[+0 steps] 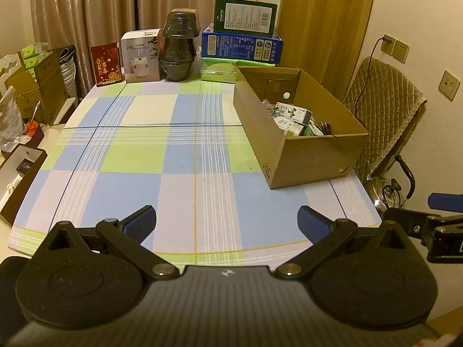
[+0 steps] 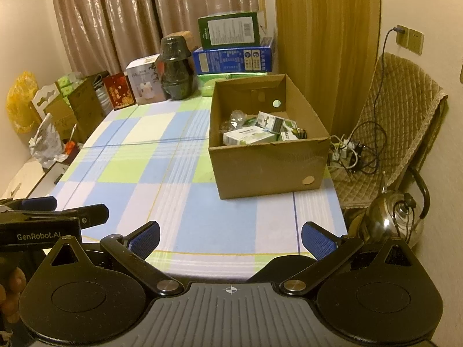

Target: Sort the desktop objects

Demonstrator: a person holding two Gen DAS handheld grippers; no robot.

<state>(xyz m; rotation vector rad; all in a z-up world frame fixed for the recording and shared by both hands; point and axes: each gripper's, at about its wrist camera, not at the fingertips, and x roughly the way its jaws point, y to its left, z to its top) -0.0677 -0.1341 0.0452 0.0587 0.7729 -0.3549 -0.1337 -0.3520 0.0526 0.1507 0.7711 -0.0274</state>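
Observation:
An open cardboard box (image 1: 301, 156) (image 2: 266, 167) stands on the right side of the checked tablecloth (image 1: 179, 156) (image 2: 162, 173). Inside it lie several small white-and-green cartons (image 1: 292, 115) (image 2: 254, 133) and a dark cable. My left gripper (image 1: 227, 224) is open over the table's near edge, nothing between its blue pads (image 1: 141, 225). My right gripper (image 2: 231, 238) is open too, near the front right corner, also empty. Each gripper shows at the edge of the other's view: the right gripper (image 1: 439, 228) and the left gripper (image 2: 43, 217).
Along the far edge stand a red card (image 1: 105, 65), a white humidifier box (image 1: 141, 56), a dark wrapped pot (image 1: 178, 46) and stacked green and blue boxes (image 1: 243, 37). A padded chair (image 1: 382, 110) and a steel kettle (image 2: 393, 219) are to the right; cardboard cartons (image 1: 40, 86) to the left.

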